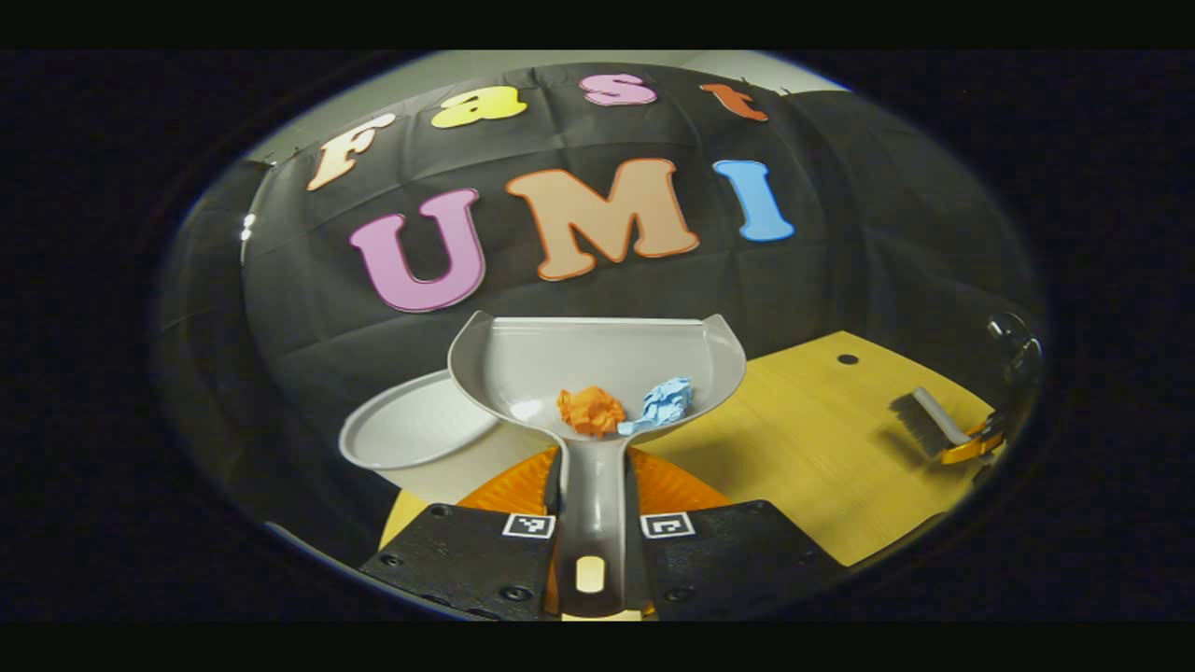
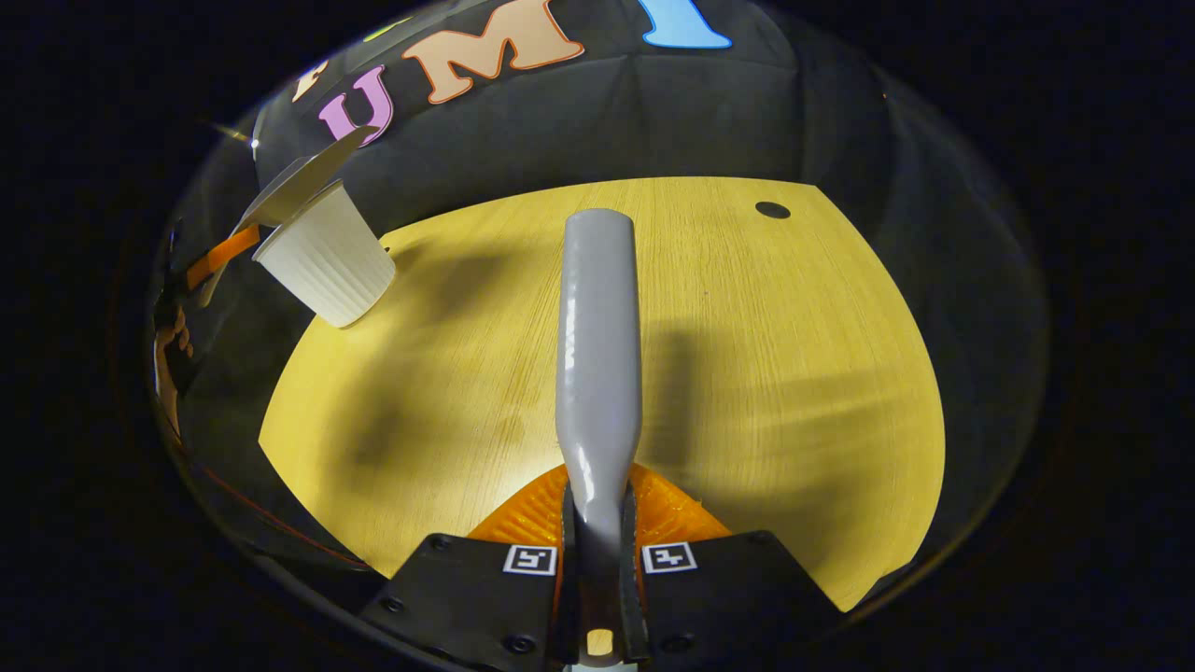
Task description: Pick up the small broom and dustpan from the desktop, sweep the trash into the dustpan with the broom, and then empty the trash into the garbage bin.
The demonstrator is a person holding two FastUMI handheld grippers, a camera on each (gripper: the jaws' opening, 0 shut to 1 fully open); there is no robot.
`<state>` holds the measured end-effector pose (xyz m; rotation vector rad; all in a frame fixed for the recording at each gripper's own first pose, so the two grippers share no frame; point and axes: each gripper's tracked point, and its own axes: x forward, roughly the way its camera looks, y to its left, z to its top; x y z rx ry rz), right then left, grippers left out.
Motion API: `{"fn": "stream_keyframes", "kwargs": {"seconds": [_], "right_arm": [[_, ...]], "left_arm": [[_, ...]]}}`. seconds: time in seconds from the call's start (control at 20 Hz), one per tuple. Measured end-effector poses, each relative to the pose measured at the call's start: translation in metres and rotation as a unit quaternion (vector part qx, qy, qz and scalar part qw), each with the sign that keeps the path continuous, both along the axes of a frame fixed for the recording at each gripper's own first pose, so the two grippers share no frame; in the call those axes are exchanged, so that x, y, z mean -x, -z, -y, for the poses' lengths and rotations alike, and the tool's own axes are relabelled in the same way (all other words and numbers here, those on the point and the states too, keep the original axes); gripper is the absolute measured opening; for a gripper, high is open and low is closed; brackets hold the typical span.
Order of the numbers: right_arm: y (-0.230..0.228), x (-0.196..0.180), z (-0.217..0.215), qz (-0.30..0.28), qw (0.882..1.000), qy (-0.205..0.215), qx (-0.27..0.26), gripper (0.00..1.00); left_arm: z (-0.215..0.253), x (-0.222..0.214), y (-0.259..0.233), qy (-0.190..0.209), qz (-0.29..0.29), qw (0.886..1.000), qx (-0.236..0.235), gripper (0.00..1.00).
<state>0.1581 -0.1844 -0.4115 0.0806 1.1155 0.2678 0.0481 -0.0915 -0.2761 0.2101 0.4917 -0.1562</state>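
- My left gripper [image 1: 592,523] clamps the dustpan [image 1: 597,373] handle; orange paper [image 1: 590,411] and blue paper [image 1: 661,403] lie inside, above the bin [image 1: 411,434].
- My right gripper [image 2: 597,551] pinches the broom [image 2: 597,345] handle over the desktop [image 2: 794,373].

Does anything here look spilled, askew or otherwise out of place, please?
Nothing stands out. The orange paper ball and blue paper ball sit inside the dustpan, held level above the garbage bin. The broom is gripped over the desktop.

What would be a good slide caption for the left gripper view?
Left hand-held gripper holds dustpan with two paper scraps above the garbage bin.
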Motion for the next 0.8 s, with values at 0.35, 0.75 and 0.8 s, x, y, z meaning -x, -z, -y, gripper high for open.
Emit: {"fn": "stream_keyframes", "kwargs": {"seconds": [0.35,0.75,0.8], "right_arm": [[-0.002,-0.016,-0.009,-0.014,1.0,-0.015,-0.001,0.19],[-0.011,-0.023,-0.038,-0.024,0.999,-0.031,0.01,0.19],[-0.012,-0.022,-0.041,-0.026,0.999,-0.031,0.011,0.19]], "left_arm": [[-0.04,-0.004,0.002,-0.081,0.012,0.983,-0.165,0.19],[-0.092,0.001,0.016,-0.03,-0.032,0.927,-0.373,0.19],[-0.097,0.0,0.014,-0.015,-0.036,0.912,-0.407,0.19]]}}
